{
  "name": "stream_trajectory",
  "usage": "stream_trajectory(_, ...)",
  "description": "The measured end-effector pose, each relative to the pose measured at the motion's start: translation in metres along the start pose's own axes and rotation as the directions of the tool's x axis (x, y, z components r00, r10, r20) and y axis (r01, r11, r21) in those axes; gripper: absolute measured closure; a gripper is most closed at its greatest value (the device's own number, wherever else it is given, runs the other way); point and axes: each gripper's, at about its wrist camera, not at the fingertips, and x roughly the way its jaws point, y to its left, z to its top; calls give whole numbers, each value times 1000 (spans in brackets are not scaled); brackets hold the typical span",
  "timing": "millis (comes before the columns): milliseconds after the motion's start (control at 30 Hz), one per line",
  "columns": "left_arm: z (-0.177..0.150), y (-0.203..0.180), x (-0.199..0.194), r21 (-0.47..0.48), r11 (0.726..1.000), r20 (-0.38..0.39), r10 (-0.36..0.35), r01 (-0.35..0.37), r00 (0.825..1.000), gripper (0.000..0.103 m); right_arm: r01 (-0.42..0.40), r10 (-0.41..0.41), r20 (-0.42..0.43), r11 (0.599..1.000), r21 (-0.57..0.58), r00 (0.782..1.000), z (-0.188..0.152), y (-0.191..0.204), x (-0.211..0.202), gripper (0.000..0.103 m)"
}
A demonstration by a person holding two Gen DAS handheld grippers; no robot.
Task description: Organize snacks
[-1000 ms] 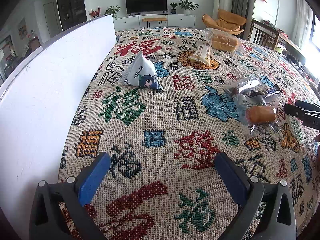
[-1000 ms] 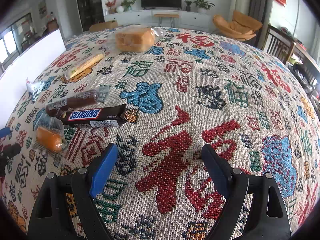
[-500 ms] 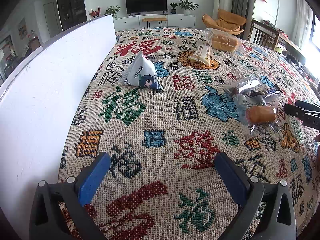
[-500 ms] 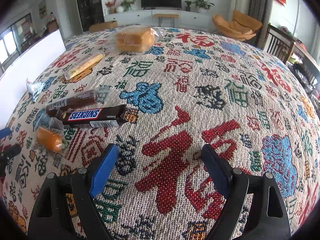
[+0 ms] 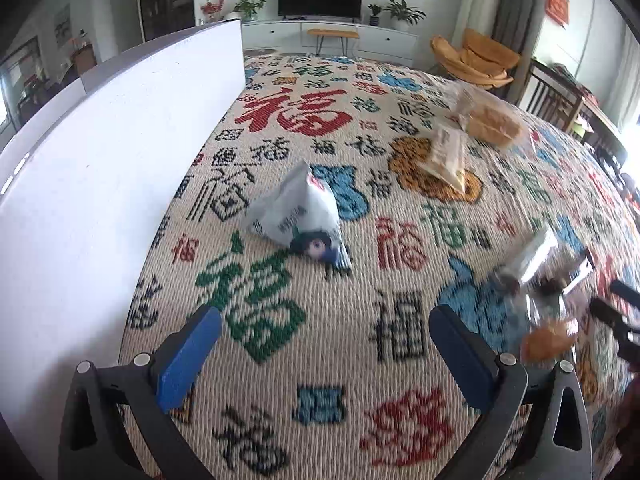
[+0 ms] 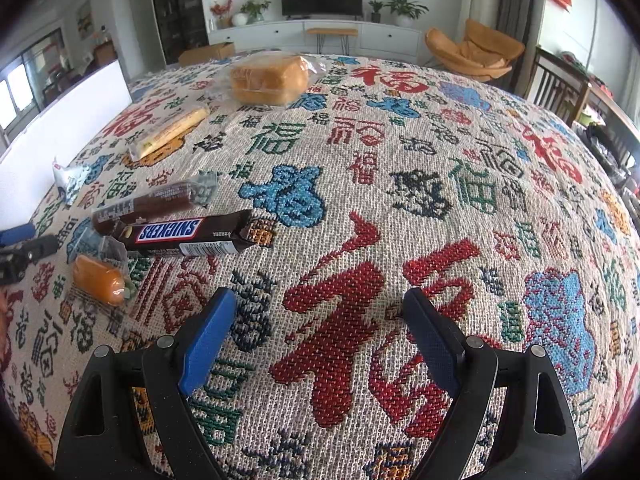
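Observation:
Snacks lie scattered on the patterned tablecloth [image 5: 328,360]. A white triangular snack bag [image 5: 296,216] sits just ahead of my left gripper [image 5: 324,344], which is open and empty. A Snickers bar [image 6: 180,234], a dark wrapped stick [image 6: 152,204] and an orange wrapped bun [image 6: 98,280] lie to the left of my right gripper [image 6: 316,328], also open and empty. Farther back are a flat wrapped sandwich [image 6: 170,132] and a bagged bread loaf [image 6: 268,78]. The left gripper's tip [image 6: 20,244] shows at the right wrist view's left edge.
A tall white box wall [image 5: 100,160] runs along the table's left side. Chairs [image 6: 556,92] stand at the far right. The cloth [image 6: 440,160] on the right half carries no snacks.
My left gripper has moved forward toward the white triangular bag, with motion blur on the right. The right gripper has stayed put.

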Motion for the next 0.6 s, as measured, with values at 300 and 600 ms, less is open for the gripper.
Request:
stream_trajectory(300, 50, 6, 35, -30, 998, 35, 62, -61, 997, 29, -1, 1, 0, 1000, 1, 1000, 0, 0, 0, 15)
stream_trajectory(600, 9, -17, -5, 163, 982, 18, -101, 97, 995, 74, -1, 1, 0, 1000, 2, 1000, 0, 0, 0, 15)
